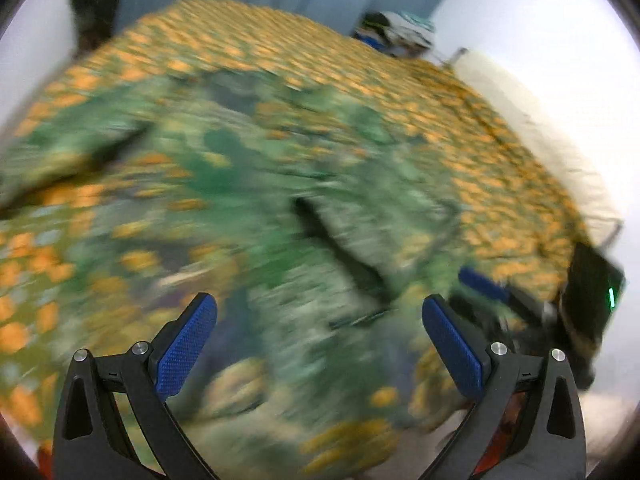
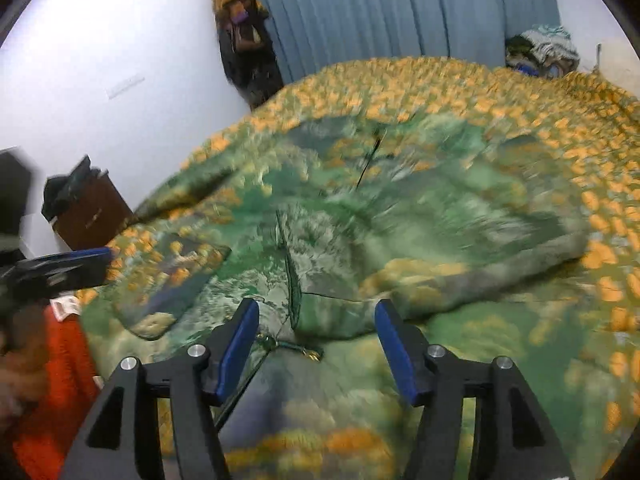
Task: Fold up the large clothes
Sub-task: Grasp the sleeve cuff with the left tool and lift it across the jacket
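A large green garment with yellow and grey print (image 1: 248,200) lies spread and rumpled on a bed with an orange-patterned cover (image 1: 360,64). The left wrist view is motion-blurred. My left gripper (image 1: 320,320) is open and empty just above the garment's near part. My right gripper (image 2: 316,320) is open and empty over the garment's (image 2: 400,216) near edge, where a dark cord (image 2: 292,280) and a small metal tip lie between its fingers. The right gripper also shows at the right of the left wrist view (image 1: 500,296), and the left gripper at the left of the right wrist view (image 2: 64,264).
A pile of clothes (image 2: 540,52) sits at the bed's far corner by a blue curtain (image 2: 400,8). A dark coat (image 2: 244,40) hangs on the wall. A brown cabinet (image 2: 92,212) stands left of the bed. The person's red sleeve (image 2: 52,380) is at lower left.
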`<state>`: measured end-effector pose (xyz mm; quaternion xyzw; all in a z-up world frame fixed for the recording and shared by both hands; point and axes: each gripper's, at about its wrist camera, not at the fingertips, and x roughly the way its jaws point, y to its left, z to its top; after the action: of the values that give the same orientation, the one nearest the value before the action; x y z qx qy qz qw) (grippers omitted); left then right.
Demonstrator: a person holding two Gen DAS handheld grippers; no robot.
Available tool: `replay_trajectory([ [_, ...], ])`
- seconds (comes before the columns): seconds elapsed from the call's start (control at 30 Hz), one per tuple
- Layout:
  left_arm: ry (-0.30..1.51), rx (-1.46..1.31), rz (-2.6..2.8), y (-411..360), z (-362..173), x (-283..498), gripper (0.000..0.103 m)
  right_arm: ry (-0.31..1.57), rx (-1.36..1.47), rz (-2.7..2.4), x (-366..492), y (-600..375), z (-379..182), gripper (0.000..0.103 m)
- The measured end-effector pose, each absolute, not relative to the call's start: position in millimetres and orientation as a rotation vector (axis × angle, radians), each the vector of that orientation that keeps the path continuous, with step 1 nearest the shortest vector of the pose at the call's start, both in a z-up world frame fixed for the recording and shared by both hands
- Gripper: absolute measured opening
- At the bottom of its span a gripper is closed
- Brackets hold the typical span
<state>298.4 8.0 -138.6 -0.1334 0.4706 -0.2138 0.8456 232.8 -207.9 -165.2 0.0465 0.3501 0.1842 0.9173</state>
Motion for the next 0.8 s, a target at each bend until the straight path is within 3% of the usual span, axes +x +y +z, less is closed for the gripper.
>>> replay_trajectory([
  [0.1,1.086,-0.281,-0.529,-29,-163,343,0.093,0.693,0.116,0.35,219,-220,-161,0.066],
  [0.23,1.26,-0.282,-0.426,-59,-213,384,0.051,0.685,0.116,0.339,207,-224,-165,0.066],
  [0.4,1.268,-0.265,-0.384,-71,-210,381,0.012,0.636,0.06,0.335,210,-220,-162,0.066],
  [0.47,1.271,-0.264,-0.377,-72,-206,383,0.007,0.635,0.064,0.335,212,-221,-165,0.066],
  [0.8,1.074,-0.206,-0.364,-44,-135,420,0.006,0.618,0.108,0.258,224,-248,-159,0.066],
])
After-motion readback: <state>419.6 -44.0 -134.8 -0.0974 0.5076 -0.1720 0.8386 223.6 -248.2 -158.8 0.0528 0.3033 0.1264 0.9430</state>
